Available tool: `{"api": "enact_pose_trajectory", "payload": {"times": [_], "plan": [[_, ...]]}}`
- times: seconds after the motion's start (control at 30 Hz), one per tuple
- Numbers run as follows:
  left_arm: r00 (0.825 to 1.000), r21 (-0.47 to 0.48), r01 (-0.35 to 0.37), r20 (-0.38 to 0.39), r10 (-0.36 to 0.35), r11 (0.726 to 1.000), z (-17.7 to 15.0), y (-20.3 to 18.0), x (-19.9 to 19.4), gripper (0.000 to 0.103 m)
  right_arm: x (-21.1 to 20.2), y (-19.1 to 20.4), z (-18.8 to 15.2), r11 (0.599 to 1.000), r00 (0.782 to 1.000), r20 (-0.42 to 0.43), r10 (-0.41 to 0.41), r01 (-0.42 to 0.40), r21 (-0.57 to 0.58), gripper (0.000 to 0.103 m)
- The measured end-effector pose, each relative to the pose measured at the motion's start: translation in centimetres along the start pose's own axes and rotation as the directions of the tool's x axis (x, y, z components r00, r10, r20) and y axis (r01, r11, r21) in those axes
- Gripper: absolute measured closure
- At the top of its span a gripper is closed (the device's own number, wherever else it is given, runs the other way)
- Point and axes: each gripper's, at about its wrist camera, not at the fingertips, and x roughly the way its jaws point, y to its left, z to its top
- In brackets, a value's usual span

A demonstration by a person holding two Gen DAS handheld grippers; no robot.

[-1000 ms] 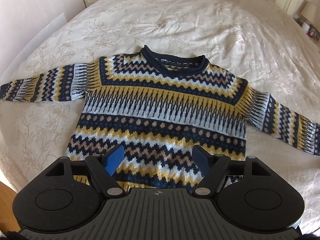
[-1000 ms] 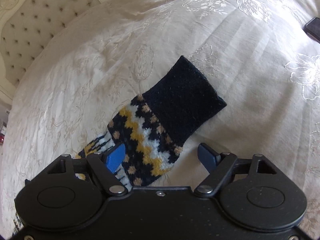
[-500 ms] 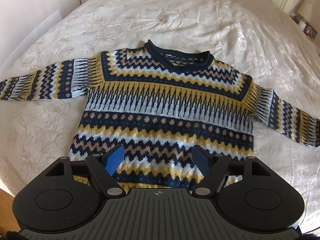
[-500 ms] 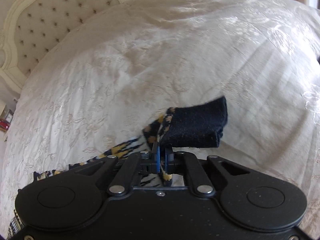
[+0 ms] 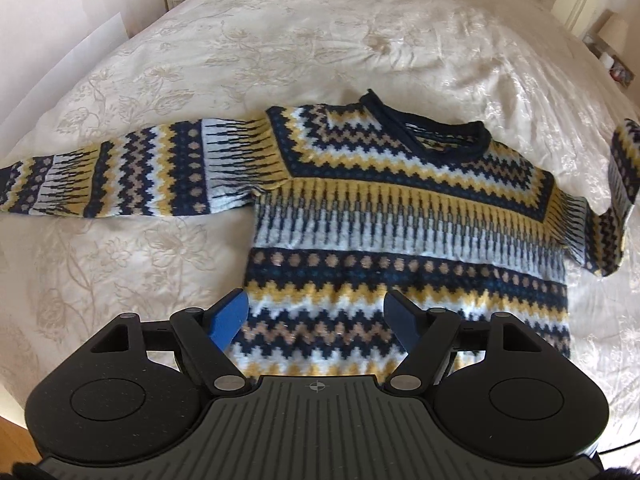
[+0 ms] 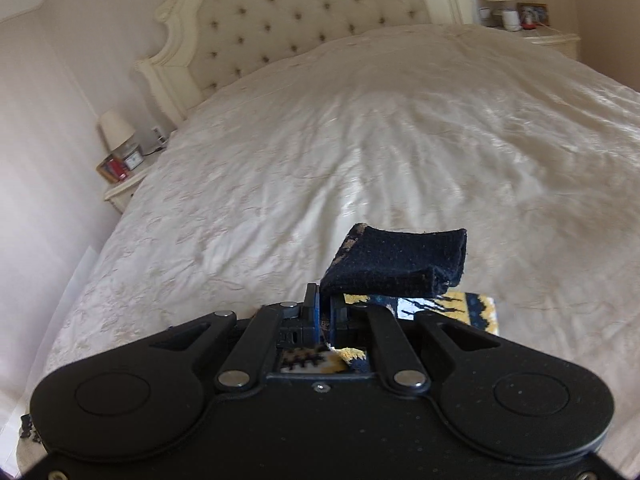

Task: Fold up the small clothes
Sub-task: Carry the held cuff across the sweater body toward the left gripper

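A patterned navy, yellow and white knitted sweater [image 5: 400, 216] lies flat on the bed, collar away from me. Its left sleeve [image 5: 120, 176] stretches out flat to the left. At the right edge of the left wrist view, the right sleeve [image 5: 618, 184] rises off the cover. My left gripper [image 5: 316, 316] hovers open above the sweater's lower left hem with nothing between its fingers. My right gripper [image 6: 326, 312] is shut on the right sleeve near its navy cuff [image 6: 400, 264], which sticks out past the pads above the bed.
The cream embroidered bedspread [image 5: 320, 40] covers the whole bed. A tufted headboard [image 6: 304, 20] stands at the far end in the right wrist view. Nightstands with lamps stand on both sides [image 6: 124, 176] [image 6: 552, 38]. The bed's near edge and wood floor [image 5: 12, 432] show at lower left.
My right gripper closed on the sleeve by its cuff and lifted it off the bed, tilting up toward the headboard. My left gripper shifted left along the hem, still open.
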Motion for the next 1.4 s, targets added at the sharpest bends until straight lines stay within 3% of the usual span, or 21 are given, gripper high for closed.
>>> {"api": "enact_pose_trajectory", "payload": {"times": [0.17, 0.33, 0.57, 0.7, 0.77, 0.8, 0.87, 1.13, 1.4], "plan": [[1.000, -0.021, -0.023, 0.002, 0.023, 1.000, 0.7, 3.9, 0.4, 0.030, 4.1, 6.8, -2.9, 0.995, 0.993, -0.069, 0.093, -0.095, -0.036, 0.092], [0.999, -0.027, -0.036, 0.013, 0.036, 0.999, 1.0, 6.3, 0.6, 0.030, 7.3, 12.5, -6.3, 0.985, 0.979, -0.151, 0.134, -0.148, -0.087, 0.092], [0.999, -0.029, -0.021, 0.050, 0.022, 0.999, 0.8, 7.4, 1.1, 0.030, 9.5, 17.2, -10.5, 0.964, 0.958, -0.248, 0.146, -0.194, -0.183, 0.091], [0.999, -0.023, -0.008, 0.047, 0.009, 1.000, 0.8, 7.3, 1.5, 0.030, 10.0, 19.0, -12.1, 0.935, 0.942, -0.281, 0.185, -0.257, -0.245, 0.083], [0.999, -0.011, 0.003, 0.054, -0.002, 1.000, 0.9, 6.9, 1.7, 0.030, 9.7, 19.0, -12.5, 0.928, 0.940, -0.281, 0.192, -0.267, -0.259, 0.079], [0.998, -0.004, 0.006, 0.059, -0.005, 1.000, 1.0, 6.7, 1.8, 0.030, 9.5, 18.7, -12.6, 0.928, 0.940, -0.282, 0.193, -0.268, -0.259, 0.065], [0.997, 0.014, 0.021, 0.071, -0.022, 1.000, 1.3, 6.0, 2.0, 0.030, 9.1, 17.9, -12.9, 0.929, 0.943, -0.282, 0.177, -0.255, -0.269, 0.050], [0.993, 0.078, 0.087, 0.075, -0.093, 0.993, 3.4, 2.0, 4.3, 0.030, 7.6, 11.9, -13.8, 0.943, 0.955, -0.297, 0.018, -0.115, -0.311, 0.041], [0.993, 0.221, 0.104, 0.034, -0.114, 0.970, 5.3, -4.3, 8.0, 0.030, 6.7, 5.8, -14.6, 0.978, 0.942, -0.335, -0.039, -0.032, -0.204, 0.036]]}}
